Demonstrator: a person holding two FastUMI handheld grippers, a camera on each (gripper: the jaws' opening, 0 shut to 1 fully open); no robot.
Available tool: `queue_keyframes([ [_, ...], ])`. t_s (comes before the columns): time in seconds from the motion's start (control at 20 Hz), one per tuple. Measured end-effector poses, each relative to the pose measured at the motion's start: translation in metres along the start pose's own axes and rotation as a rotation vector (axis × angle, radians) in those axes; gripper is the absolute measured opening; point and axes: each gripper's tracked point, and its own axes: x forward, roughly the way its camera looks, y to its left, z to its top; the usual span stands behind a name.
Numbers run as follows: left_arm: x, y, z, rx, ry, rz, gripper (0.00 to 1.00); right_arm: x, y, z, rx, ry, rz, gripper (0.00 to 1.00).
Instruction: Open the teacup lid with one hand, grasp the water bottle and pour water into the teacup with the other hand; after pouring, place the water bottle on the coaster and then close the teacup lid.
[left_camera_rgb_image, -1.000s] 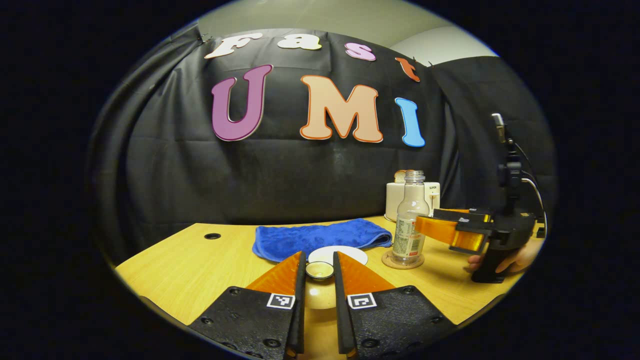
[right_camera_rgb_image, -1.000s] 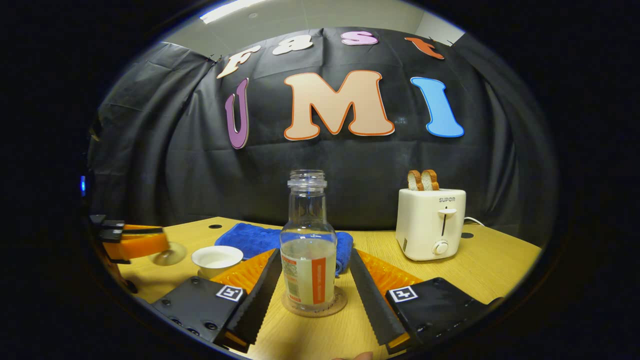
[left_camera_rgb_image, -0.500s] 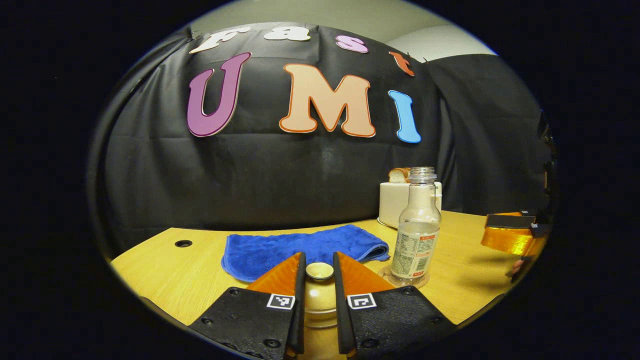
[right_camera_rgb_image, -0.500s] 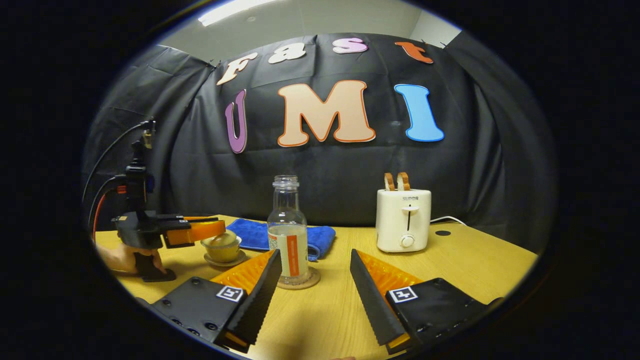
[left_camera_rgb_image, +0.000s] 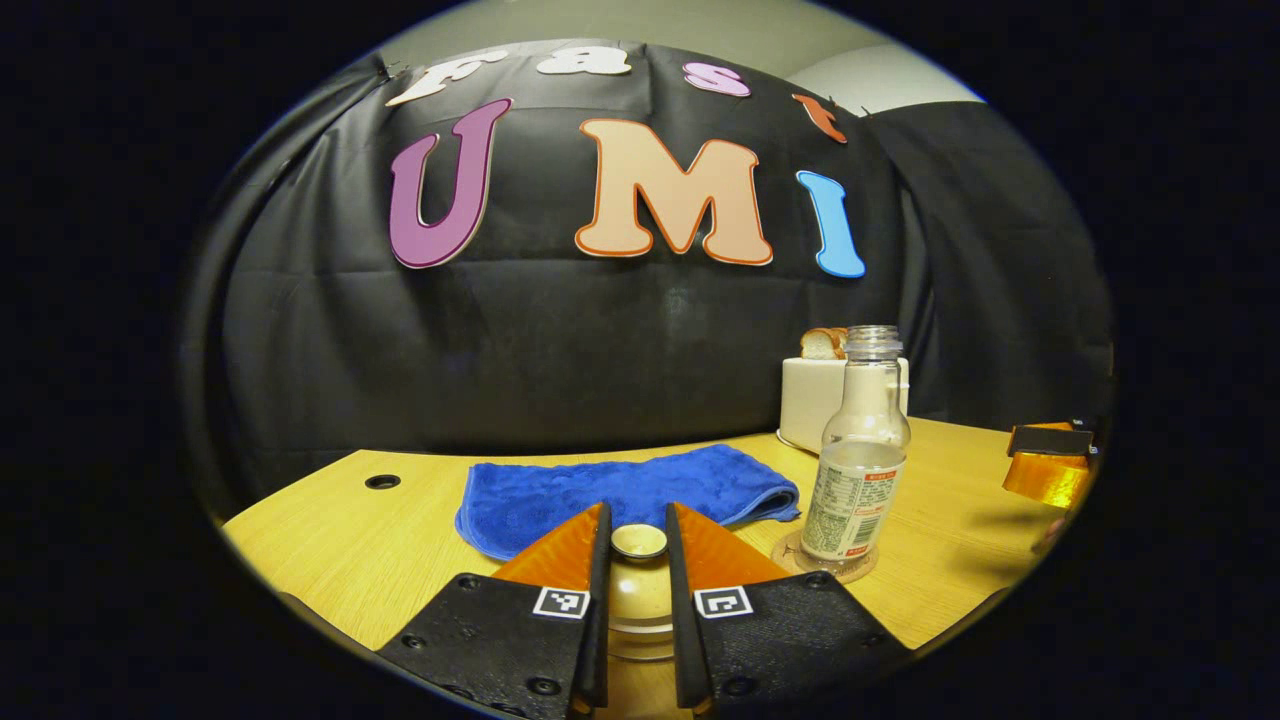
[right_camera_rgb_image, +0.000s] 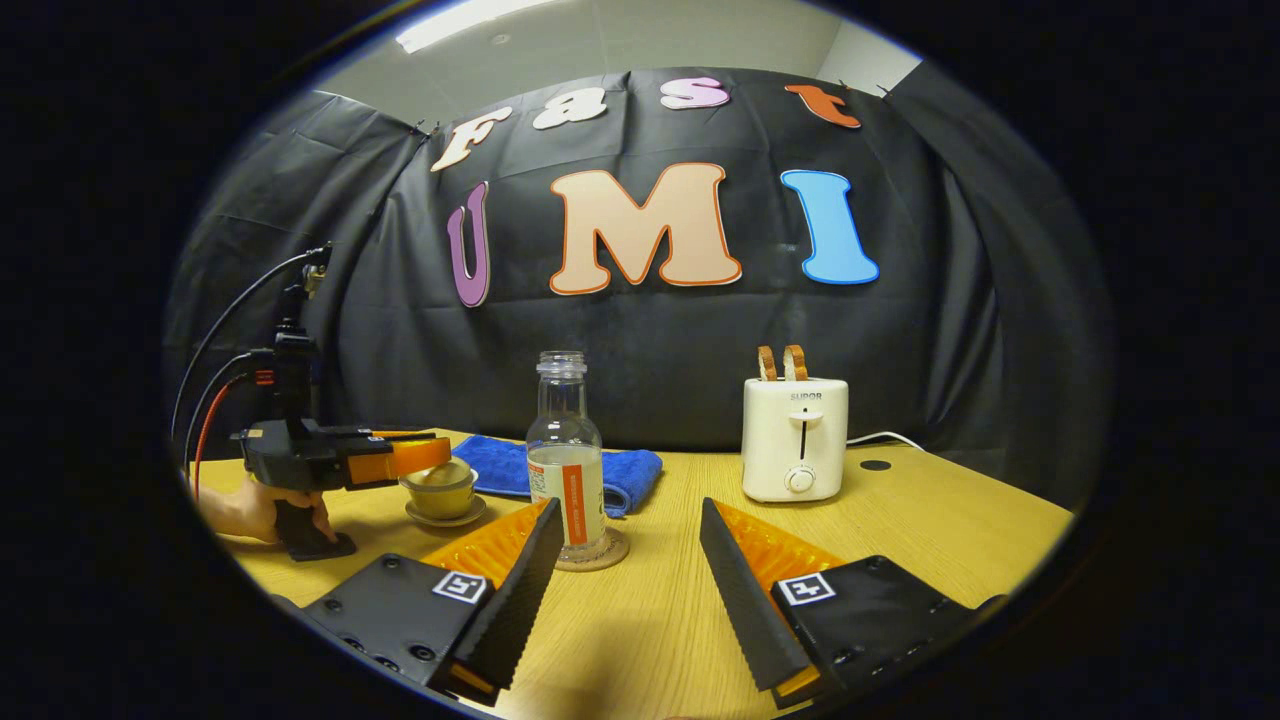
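In the left gripper view my left gripper (left_camera_rgb_image: 638, 520) is shut on the knob of the teacup lid (left_camera_rgb_image: 639, 541), and the lid rests on the teacup below it. The right gripper view shows that left gripper (right_camera_rgb_image: 405, 458) from the side, over the lidded teacup (right_camera_rgb_image: 440, 490) on its saucer (right_camera_rgb_image: 446, 518). The clear water bottle (right_camera_rgb_image: 565, 455) stands upright and capless on the round coaster (right_camera_rgb_image: 600, 558). It also appears as the bottle (left_camera_rgb_image: 857, 450) on the coaster (left_camera_rgb_image: 790, 553). My right gripper (right_camera_rgb_image: 630, 510) is open, drawn back from the bottle, with nothing between its fingers.
A blue towel (left_camera_rgb_image: 620, 490) lies behind the teacup. A white toaster (right_camera_rgb_image: 795, 440) with two bread slices stands at the back right, its cable trailing to the right. A hand (right_camera_rgb_image: 240, 510) holds the left gripper's handle. The wooden table (right_camera_rgb_image: 900, 520) has small round holes.
The left gripper brought the lid over and down onto the teacup. The right gripper backed away from the bottle, which stays on the coaster.
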Motion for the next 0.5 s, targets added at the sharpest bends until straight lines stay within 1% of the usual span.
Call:
queue_keyframes([
  [0.05,-0.0005,-0.0003,-0.0002,0.001,0.006,-0.002,0.24,-0.0003,-0.0014,0.0001,-0.001,0.001,-0.003,0.93],
  [0.1,-0.0012,-0.0013,-0.0008,0.001,0.009,-0.004,0.24,0.0006,-0.003,0.0002,0.0,0.001,-0.007,0.84],
  [0.2,-0.0002,-0.0036,-0.0048,0.013,0.035,-0.009,0.23,-0.0003,-0.0034,0.0,0.0,0.001,-0.01,0.84],
  [0.3,0.0001,-0.0019,-0.0074,0.022,0.057,0.002,0.23,-0.0009,-0.0053,0.0,0.0,0.001,-0.011,0.84],
  [0.5,0.0001,-0.0016,-0.0081,0.025,0.063,0.011,0.23,-0.0028,-0.0079,0.0003,0.001,0.001,-0.01,0.84],
])
